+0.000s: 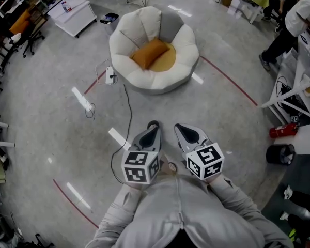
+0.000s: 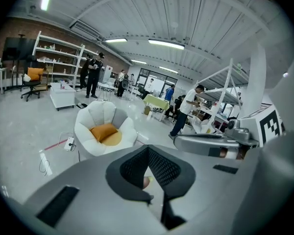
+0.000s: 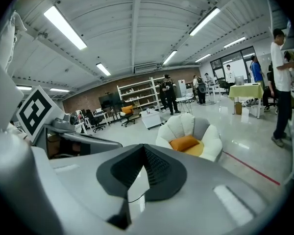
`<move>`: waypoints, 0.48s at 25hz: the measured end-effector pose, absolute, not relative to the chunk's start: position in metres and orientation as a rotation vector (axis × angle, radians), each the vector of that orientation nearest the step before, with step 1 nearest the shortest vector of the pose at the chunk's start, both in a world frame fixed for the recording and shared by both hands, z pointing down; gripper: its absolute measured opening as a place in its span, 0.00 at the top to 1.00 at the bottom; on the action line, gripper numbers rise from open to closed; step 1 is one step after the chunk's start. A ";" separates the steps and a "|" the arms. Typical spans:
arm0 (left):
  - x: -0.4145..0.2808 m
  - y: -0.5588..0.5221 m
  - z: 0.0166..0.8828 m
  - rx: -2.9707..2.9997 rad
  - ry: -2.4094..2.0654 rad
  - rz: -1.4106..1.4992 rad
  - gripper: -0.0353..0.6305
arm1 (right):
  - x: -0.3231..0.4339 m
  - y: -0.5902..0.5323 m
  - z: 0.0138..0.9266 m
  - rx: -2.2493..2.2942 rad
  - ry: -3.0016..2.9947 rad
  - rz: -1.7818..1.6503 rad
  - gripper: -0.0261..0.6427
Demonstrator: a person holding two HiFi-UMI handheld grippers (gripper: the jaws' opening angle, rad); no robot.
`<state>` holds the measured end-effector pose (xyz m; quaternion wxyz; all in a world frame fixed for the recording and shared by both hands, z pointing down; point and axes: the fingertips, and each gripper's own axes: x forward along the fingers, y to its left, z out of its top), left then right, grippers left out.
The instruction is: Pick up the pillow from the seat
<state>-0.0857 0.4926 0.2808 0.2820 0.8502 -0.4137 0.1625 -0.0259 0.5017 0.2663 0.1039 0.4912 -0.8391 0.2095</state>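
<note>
Far ahead of closed fingers (image 1: pixel 151 134), pillow (image 1: pixel 150 53) on seat (image 1: pixel 139 22)

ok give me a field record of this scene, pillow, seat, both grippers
seat: white, petal-shaped, on the floor
pillow: orange, lying in the seat's hollow, untouched
left gripper: jaws shut, empty, well short of the seat
right gripper: jaws shut, empty, beside the left one
also: power strip and cable beside the seat

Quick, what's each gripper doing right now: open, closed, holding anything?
Left gripper: closed, holding nothing.
Right gripper: closed, holding nothing.
</note>
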 end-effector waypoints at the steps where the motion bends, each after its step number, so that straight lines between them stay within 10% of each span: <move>1: -0.086 0.483 0.281 2.277 -1.107 0.438 0.94 | -0.026 0.493 0.266 1.451 -2.474 0.621 0.97; 12: -0.083 0.357 0.283 2.296 -1.054 0.455 0.94 | -0.034 0.375 0.266 1.454 -2.457 0.648 0.97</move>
